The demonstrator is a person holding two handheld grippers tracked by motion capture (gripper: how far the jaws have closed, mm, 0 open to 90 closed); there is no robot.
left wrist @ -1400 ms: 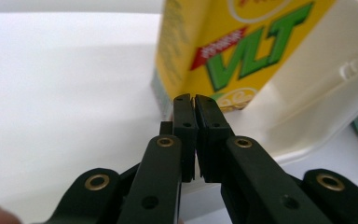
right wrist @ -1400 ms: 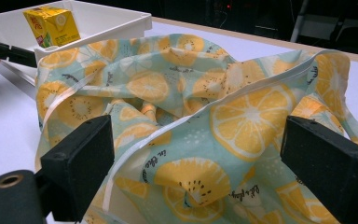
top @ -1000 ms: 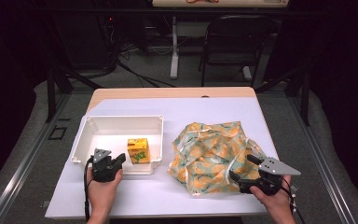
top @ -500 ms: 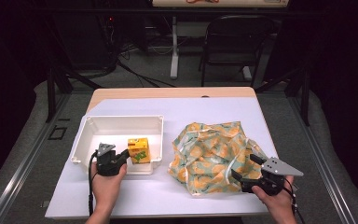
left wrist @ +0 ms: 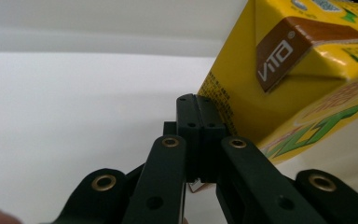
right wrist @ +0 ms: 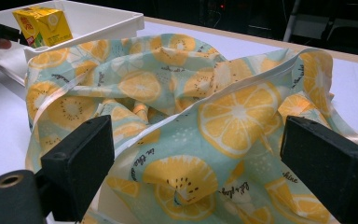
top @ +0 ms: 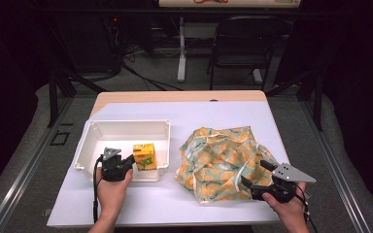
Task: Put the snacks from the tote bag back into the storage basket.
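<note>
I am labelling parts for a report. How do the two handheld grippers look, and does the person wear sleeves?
Both grippers, left gripper and right gripper, are black with two jaws. A black cable trails from the left one. The right carries a grey three-cornered plate. Forearms are bare; no sleeves visible.

The juice carton (left wrist: 303, 79) is cut off by the top and right edges; its small print is unreadable.

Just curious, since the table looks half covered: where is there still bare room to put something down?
The far strip of the white table, beyond the white bin and the citrus-print cloth bag, is bare. So is the near edge between the two hands, and most of the bin's floor left of the yellow carton. The right side is crowded by the bag.
</note>
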